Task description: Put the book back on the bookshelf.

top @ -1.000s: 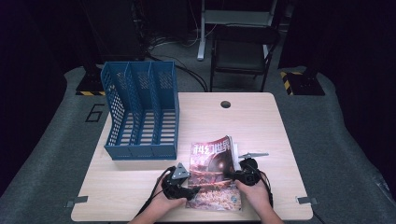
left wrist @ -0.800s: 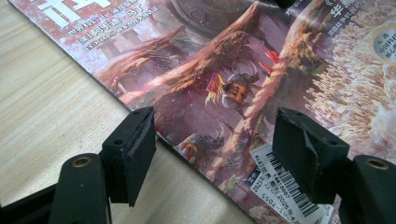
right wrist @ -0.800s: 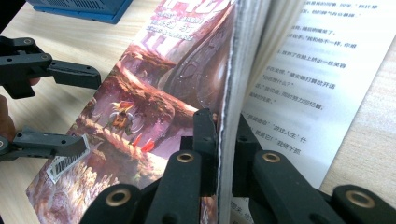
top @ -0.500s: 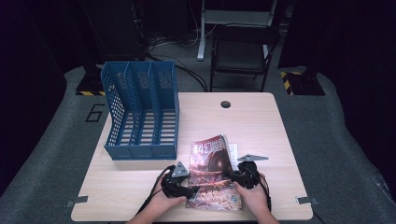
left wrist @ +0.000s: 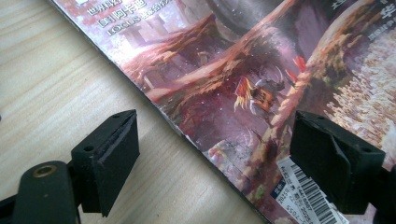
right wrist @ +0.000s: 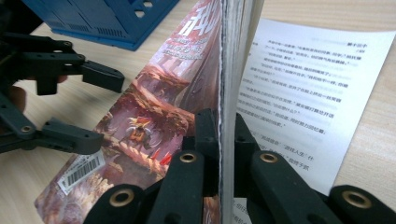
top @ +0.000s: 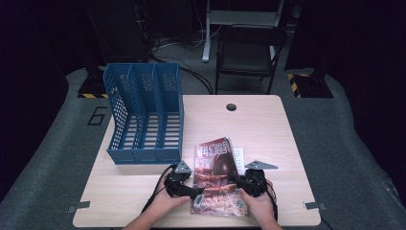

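Lying near the front edge of the pale wooden surface [top: 268, 129], a magazine [top: 216, 179] with a reddish illustrated cover sits between the person's two hands. The right tongs [right wrist: 219, 126] are clenched on the magazine's right-hand edge: in the right gripper view the two black jaws press a stack of pages between them, with the cover falling away to the left and a printed white page [right wrist: 299, 88] spread flat on the wood to the right. That side of the magazine is lifted off the surface.

The left tongs [left wrist: 215, 154] are released, their jaws spread wide. In the left gripper view one jaw hangs over bare wood beside the magazine's spine edge and the other over the cover, close to a white barcode sticker [left wrist: 308, 196]; whether either jaw touches the cover cannot be told. The same spread jaws appear at the left of the right gripper view, just beside the cover.

A blue three-slot file rack [top: 143, 112] stands upright on the surface behind the left hand [top: 160, 206], apart from the magazine. A round cable hole [top: 231, 107] sits near the far edge. Beyond the surface stands a dark chair [top: 249, 48].
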A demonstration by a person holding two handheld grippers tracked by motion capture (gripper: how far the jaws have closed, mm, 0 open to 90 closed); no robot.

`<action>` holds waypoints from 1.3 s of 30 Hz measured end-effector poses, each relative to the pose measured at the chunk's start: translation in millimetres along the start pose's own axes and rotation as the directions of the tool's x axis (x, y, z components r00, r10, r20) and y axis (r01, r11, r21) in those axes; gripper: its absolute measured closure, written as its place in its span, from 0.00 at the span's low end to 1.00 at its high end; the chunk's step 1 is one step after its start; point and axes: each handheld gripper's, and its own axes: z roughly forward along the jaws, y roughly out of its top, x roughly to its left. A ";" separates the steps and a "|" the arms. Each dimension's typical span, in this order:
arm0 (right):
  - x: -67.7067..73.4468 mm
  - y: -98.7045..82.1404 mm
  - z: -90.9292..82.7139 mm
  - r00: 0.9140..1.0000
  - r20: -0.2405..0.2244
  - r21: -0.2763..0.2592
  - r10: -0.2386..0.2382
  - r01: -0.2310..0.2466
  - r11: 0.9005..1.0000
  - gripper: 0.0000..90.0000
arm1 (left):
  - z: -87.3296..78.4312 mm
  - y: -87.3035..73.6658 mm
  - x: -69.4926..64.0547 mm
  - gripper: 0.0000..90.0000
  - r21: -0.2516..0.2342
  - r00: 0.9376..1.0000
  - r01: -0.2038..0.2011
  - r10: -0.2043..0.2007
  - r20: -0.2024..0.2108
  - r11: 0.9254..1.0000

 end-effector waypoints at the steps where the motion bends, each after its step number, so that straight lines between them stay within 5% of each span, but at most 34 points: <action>1: 0.0 0.0 -1.5 1.000 -0.003 -0.009 -0.010 0.010 1.000 0.96 | 0.8 0.7 0.5 0.17 0.003 1.000 -0.011 0.011 0.003 1.000; 13: 10.4 -2.5 -19.7 0.999 -0.023 -0.097 -0.047 0.045 0.994 0.96 | 15.7 12.0 -1.7 0.06 0.021 0.994 -0.047 0.045 0.098 0.999; 24: 15.7 -2.1 -23.7 0.996 -0.043 -0.128 -0.082 0.076 0.989 0.96 | 23.0 16.0 -0.2 0.02 0.000 0.988 -0.029 0.029 0.154 1.000; 30: 19.3 -0.2 -25.5 0.993 -0.071 -0.150 -0.096 0.085 0.985 0.96 | 25.0 17.1 2.2 0.01 -0.011 0.979 -0.044 0.046 0.200 0.999; 39: 15.8 -0.2 -22.2 0.994 -0.082 -0.140 -0.077 0.065 0.988 0.96 | 26.4 16.1 -0.7 0.01 -0.017 0.983 -0.052 0.054 0.176 0.998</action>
